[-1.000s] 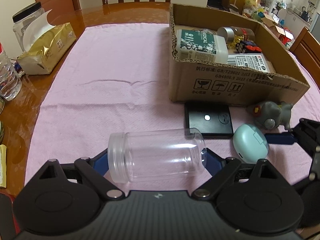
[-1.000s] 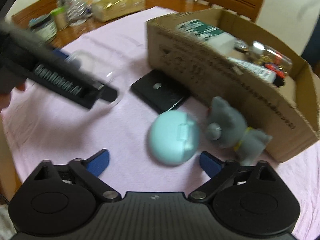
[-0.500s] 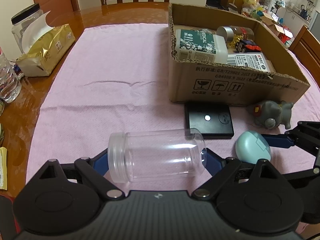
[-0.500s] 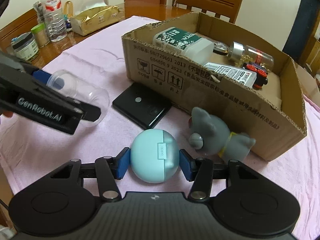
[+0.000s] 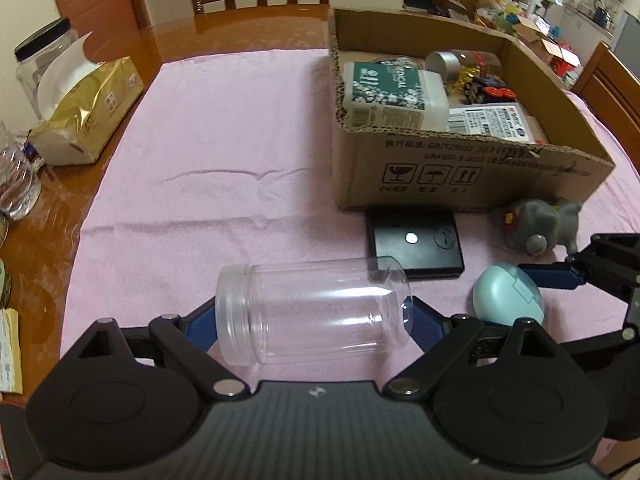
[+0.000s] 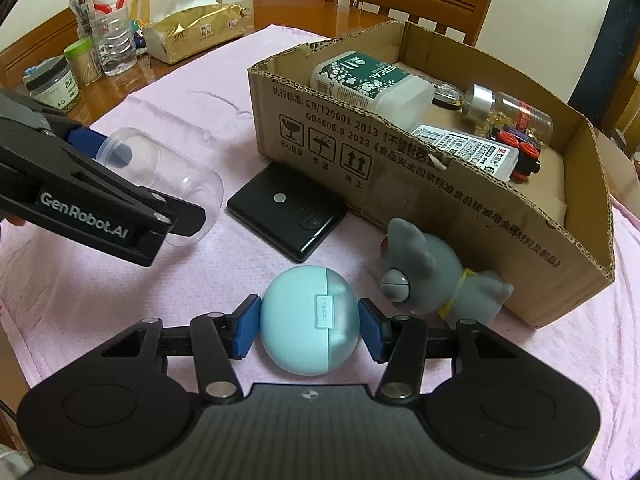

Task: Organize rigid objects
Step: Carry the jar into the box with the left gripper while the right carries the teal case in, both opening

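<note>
My left gripper is shut on a clear plastic jar that lies sideways between its blue pads, just above the pink cloth; the jar also shows in the right wrist view. My right gripper is shut on a light blue earbud case, which also shows in the left wrist view. A black flat device and a grey toy cat lie in front of the cardboard box.
The box holds a green-labelled bottle, a white labelled bottle, a silver-capped jar and a toy car. A gold tissue pack, water bottle and jars stand on the wooden table's left side. Chairs stand behind.
My right gripper moved forward around the blue earbud case and closed on it. My left gripper kept hold of the clear jar and barely moved.
</note>
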The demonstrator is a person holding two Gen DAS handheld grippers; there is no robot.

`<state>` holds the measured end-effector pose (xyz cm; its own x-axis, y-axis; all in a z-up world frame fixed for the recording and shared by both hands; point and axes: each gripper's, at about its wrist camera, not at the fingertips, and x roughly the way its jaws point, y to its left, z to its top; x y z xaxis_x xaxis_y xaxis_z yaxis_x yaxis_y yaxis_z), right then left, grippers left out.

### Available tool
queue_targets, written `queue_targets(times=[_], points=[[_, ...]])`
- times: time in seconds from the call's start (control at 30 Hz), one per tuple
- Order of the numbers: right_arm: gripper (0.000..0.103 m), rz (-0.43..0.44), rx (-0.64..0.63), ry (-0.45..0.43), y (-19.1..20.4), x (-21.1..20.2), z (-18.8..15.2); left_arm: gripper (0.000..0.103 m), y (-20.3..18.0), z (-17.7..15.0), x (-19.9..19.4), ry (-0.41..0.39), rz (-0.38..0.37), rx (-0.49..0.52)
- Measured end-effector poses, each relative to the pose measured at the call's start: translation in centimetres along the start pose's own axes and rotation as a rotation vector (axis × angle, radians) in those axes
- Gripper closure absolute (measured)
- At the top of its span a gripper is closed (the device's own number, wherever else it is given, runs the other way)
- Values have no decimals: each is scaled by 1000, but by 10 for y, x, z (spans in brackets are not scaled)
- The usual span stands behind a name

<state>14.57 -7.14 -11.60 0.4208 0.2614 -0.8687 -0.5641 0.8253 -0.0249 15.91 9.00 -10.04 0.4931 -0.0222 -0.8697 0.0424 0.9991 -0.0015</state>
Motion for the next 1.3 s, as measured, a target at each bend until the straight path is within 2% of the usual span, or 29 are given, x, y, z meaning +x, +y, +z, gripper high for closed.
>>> queue_targets(times=[0.33, 0.63, 0.97, 1.03, 1.3], points=[[46, 26, -22, 23, -12, -25, 3, 11, -6, 13, -33, -10, -61, 119], [46, 33, -13, -6, -32, -62, 9, 11, -19, 34, -58, 8, -105, 211], [45, -68, 13, -87, -77, -87, 34, 11, -35, 77, -76, -88, -142, 268], [46, -91, 38, -101, -89, -85, 39, 11, -39, 89, -74, -102, -160, 281], [45, -141, 116, -102, -130, -57, 53, 11, -60, 136, -50, -134, -142, 283]])
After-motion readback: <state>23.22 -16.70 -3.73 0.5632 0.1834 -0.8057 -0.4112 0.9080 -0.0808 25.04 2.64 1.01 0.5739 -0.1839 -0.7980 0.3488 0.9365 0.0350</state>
